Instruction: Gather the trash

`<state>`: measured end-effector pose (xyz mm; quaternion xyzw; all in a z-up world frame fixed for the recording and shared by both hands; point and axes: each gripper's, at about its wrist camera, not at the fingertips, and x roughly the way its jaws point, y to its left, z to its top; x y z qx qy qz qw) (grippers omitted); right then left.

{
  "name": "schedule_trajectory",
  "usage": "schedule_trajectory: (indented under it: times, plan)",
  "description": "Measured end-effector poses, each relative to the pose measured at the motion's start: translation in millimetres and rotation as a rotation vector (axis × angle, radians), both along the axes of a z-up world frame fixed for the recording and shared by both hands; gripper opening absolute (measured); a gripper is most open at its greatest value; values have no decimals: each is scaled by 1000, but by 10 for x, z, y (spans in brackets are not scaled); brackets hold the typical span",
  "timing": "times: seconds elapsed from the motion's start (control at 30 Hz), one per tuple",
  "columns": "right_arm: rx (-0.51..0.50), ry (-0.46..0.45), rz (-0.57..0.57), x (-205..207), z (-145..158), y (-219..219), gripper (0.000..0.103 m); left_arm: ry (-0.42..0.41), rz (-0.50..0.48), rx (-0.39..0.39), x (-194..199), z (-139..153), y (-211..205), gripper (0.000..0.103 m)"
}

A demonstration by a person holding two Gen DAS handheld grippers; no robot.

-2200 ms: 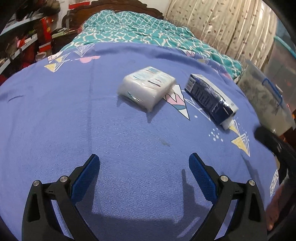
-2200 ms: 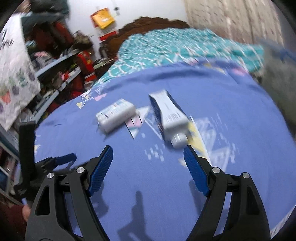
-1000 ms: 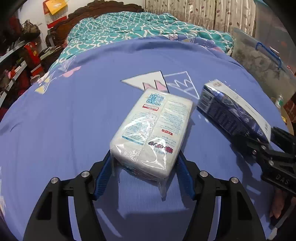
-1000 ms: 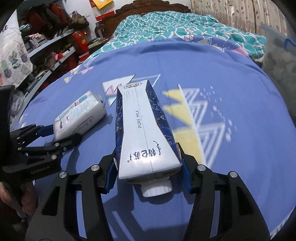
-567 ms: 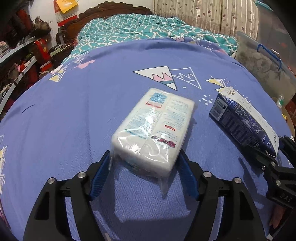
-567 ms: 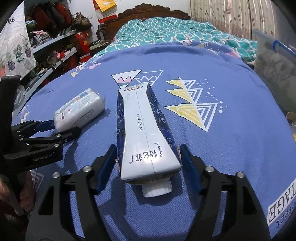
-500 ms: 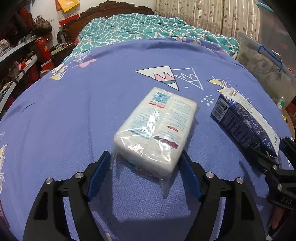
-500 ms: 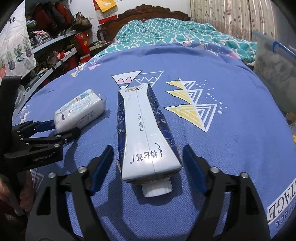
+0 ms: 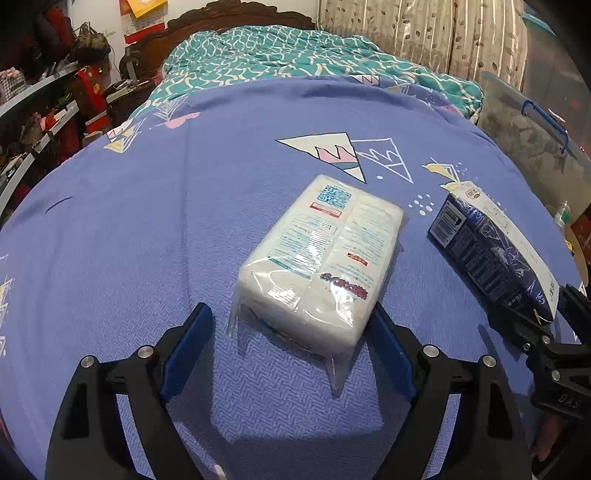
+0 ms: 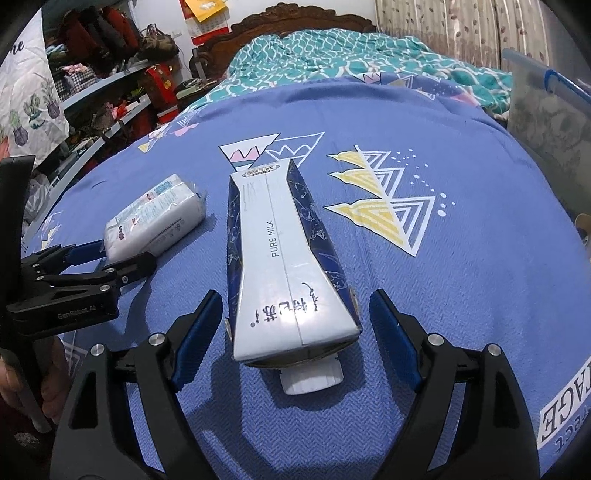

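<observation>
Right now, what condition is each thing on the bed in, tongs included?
Tissue pack: sealed, lying flat, between the left tongs, not squeezed.
Milk carton: lying on its side, cap towards the camera.
Left tongs: open, just widened.
Right tongs: open, just widened, either side of the carton.

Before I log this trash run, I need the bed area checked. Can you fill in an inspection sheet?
Surface: blue-violet bedspread with printed triangles.
Job's things: white plastic-wrapped tissue pack and navy-and-white "PURE MILK" carton, both lying flat, apart.
Clutter: nothing seen on the bedspread.
Grippers: left gripper open astride the pack's near end; right gripper open astride the carton's cap end. Both have just been opening.
Cables: nothing seen.
Surroundings: teal patterned quilt, carved wooden headboard, crowded shelves, clear storage bin, curtains.
</observation>
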<state>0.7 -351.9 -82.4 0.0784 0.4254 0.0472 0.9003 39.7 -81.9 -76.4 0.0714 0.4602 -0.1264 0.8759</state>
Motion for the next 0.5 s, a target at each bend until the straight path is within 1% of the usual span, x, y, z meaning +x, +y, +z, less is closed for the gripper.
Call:
schedule_trajectory:
  times: [0.33, 0.5]
  plan:
    - [3, 2, 1, 4, -13, 4, 84, -3, 3, -10, 7, 7, 17, 82]
    - [3, 1, -2, 5, -13, -4, 84, -7, 0, -25, 8, 19, 33, 87]
